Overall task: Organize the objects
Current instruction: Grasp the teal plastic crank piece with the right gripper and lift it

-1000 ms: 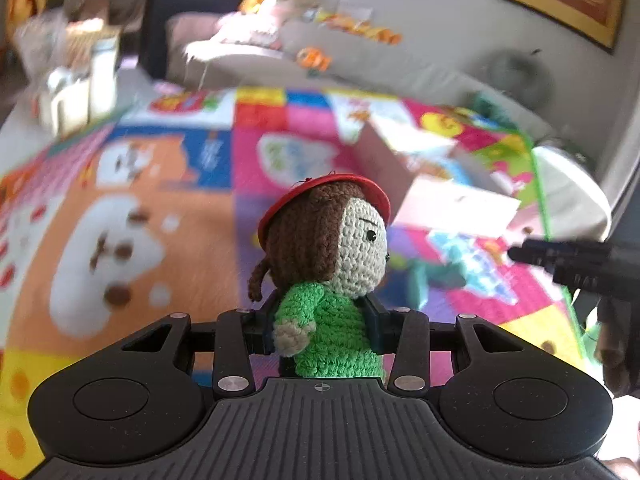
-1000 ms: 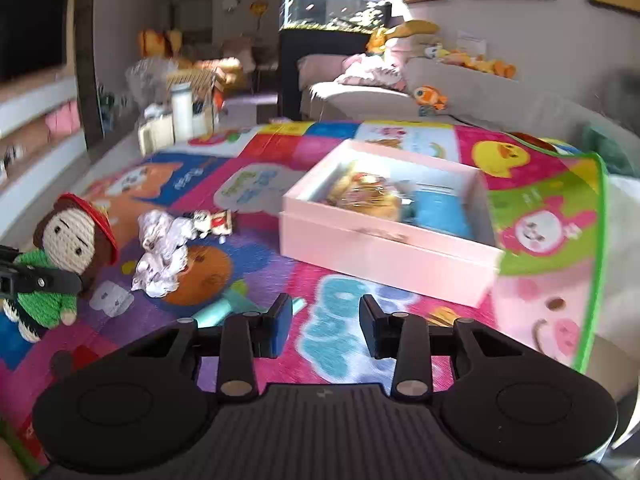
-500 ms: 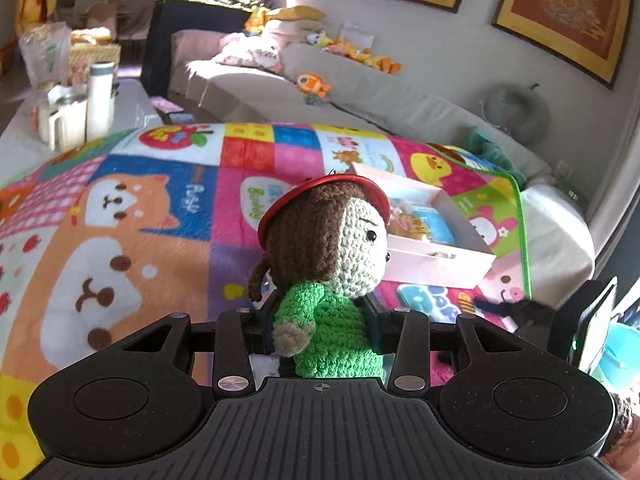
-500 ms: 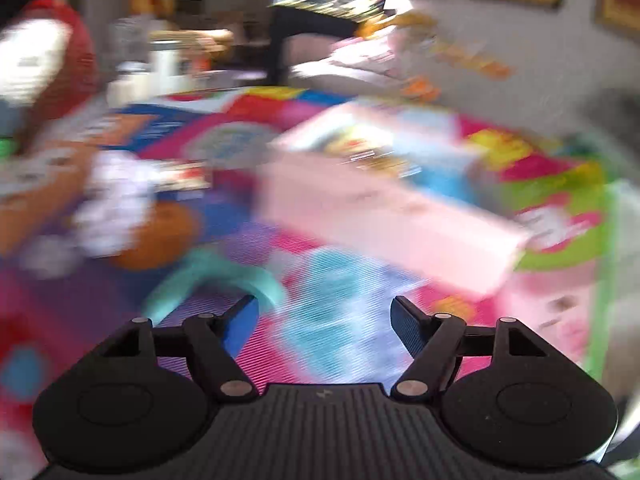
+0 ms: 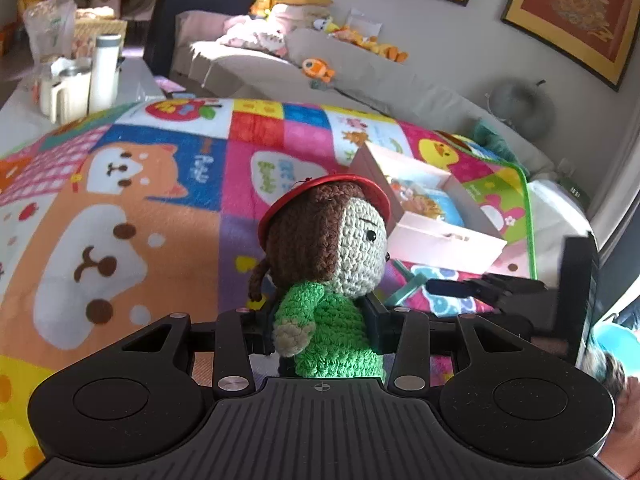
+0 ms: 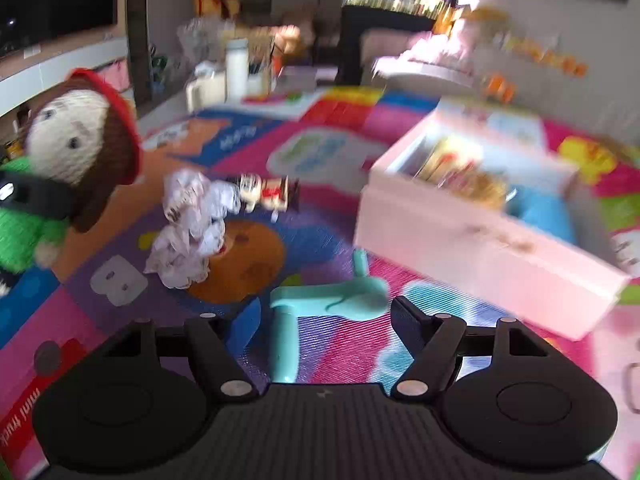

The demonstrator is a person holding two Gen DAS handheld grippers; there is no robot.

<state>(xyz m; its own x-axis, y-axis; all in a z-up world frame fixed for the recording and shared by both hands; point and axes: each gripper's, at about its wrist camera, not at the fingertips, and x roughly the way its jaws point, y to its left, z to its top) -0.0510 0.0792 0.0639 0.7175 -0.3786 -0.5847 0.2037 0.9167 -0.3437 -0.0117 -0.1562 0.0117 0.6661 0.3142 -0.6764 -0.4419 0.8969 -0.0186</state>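
**Doll held aloft, teal toy between spread fingers**

Over the patchwork play mat (image 5: 168, 248), the left gripper (image 5: 320, 320) is clamped on the crocheted doll (image 5: 332, 256), both pads pressed into its green sweater, the red-capped head upright and facing the pink box (image 5: 440, 236). That box sits open on the mat, beyond the doll and to its right, with colourful packets inside. Now the right gripper (image 6: 326, 318): its jaws have just been opening and stand apart, nothing pinched. Between them lies the teal plastic toy (image 6: 320, 300) on the mat, just in front of the pink box's near wall; whether either pad touches it I cannot tell through the blur. Left of the box, a crumpled white wrapper (image 6: 192, 224) lies beside a small printed packet (image 6: 268, 194). Farther left of the box, the doll hangs in the left gripper's black finger, off the mat.
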